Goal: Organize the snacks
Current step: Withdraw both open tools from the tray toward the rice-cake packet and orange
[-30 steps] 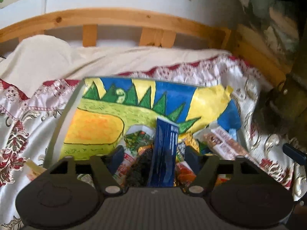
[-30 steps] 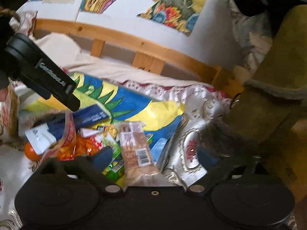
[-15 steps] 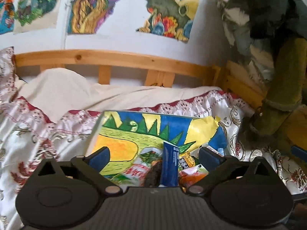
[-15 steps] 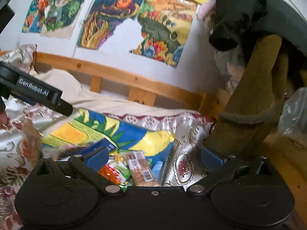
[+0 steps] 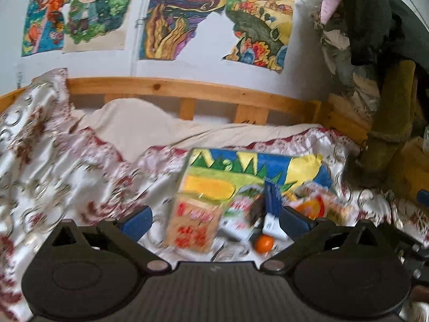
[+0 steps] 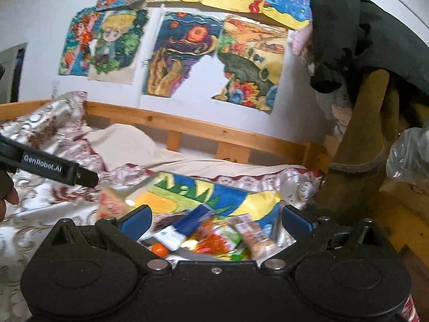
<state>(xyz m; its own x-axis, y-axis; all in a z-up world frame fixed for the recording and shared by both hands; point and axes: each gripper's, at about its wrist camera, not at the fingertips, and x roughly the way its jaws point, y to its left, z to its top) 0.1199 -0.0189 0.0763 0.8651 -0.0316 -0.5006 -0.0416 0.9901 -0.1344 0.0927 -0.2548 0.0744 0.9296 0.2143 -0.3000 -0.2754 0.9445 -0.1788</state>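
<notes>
Lying heaped, blurred colourful snacks (image 6: 214,238), orange ball (image 5: 264,243)

"GenRobot.AI" in pale letters on the black left gripper (image 6: 53,170), snack packet print too blurred

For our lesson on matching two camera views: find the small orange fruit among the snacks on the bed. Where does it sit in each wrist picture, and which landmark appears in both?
Left wrist view: the orange fruit lies low, right of centre.
Right wrist view: low, left of centre.
Shared landmark: the blue-and-white box beside it.
</notes>
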